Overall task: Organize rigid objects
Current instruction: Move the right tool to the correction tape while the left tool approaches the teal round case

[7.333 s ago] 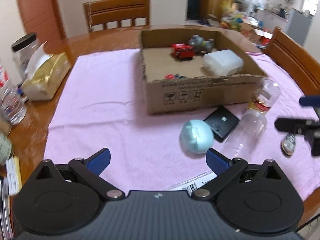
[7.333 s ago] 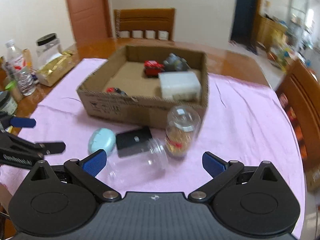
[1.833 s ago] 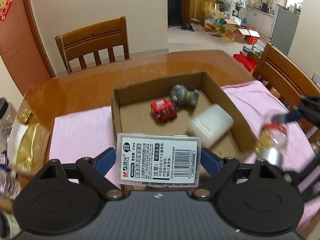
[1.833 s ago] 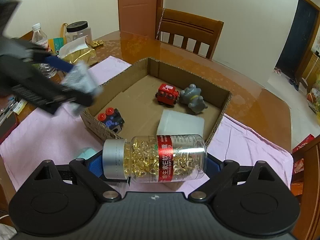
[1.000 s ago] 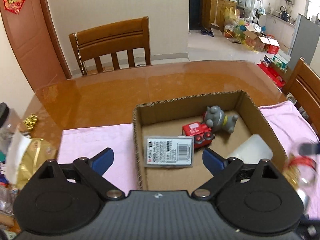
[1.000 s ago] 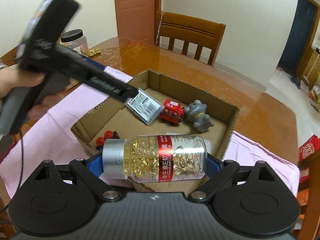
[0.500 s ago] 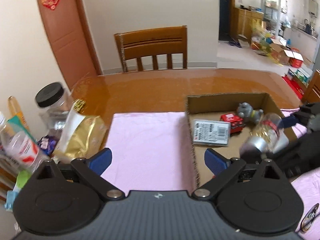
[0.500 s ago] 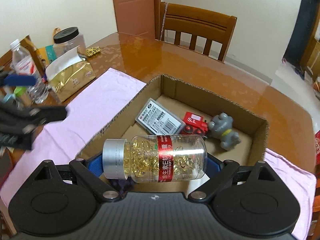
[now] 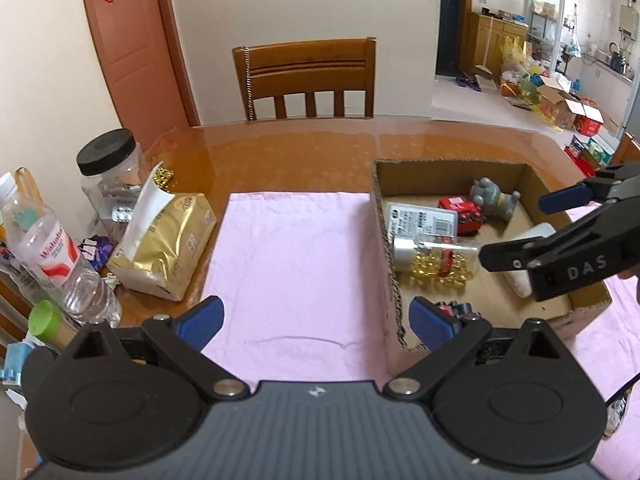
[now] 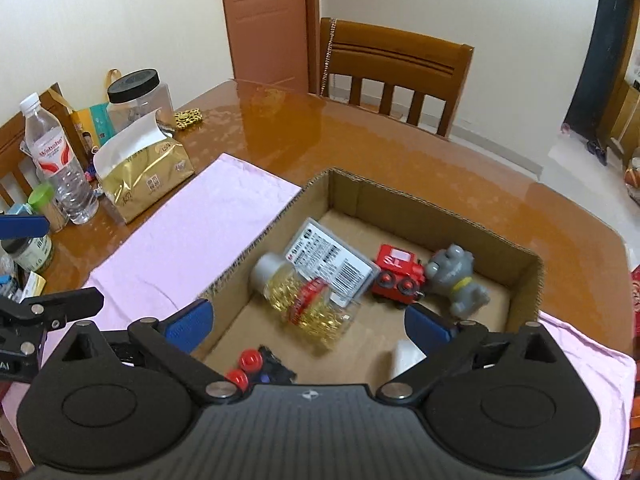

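Below the spread right tongs, pill bottle lies boxed.

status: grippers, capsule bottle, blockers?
Left gripper open, empty. Right gripper open, empty. Capsule bottle on its side in cardboard box, overlapping label card. No blockers.

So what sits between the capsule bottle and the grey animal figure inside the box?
In the right wrist view, the flat barcode-labelled case and the red toy train lie between the capsule bottle and the grey figure.
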`<state>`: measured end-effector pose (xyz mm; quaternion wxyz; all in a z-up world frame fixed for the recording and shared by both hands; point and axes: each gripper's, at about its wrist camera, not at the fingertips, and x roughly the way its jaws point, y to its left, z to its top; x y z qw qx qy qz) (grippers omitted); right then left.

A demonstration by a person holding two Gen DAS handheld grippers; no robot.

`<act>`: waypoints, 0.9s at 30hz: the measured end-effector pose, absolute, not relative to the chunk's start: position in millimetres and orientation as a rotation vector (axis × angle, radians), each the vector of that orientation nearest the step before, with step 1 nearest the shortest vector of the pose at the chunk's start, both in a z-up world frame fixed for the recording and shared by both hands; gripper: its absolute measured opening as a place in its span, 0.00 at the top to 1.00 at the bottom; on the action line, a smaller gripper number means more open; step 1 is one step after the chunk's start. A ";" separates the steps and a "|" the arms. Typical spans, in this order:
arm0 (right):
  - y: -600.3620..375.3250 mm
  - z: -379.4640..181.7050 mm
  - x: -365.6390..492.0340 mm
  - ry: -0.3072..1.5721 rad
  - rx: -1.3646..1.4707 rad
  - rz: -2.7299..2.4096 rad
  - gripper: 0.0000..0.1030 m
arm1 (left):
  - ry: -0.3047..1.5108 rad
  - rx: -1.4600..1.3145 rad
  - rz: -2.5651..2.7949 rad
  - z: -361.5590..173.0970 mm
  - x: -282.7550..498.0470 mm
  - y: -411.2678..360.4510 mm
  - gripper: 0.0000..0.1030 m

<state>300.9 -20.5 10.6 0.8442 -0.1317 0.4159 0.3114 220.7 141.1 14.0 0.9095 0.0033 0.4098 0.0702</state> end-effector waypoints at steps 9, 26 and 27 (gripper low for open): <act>-64.6 3.0 263.1 0.857 -0.264 0.614 0.00 | 0.854 -0.009 0.120 -5.2 204.6 120.4 0.04; -155.7 -52.1 177.5 0.922 -0.261 0.454 0.00 | 0.949 -0.017 0.040 -63.7 182.6 72.1 0.04; -158.7 -55.1 174.1 0.930 -0.259 0.448 0.00 | 0.954 -0.014 0.034 -67.5 183.4 69.2 0.04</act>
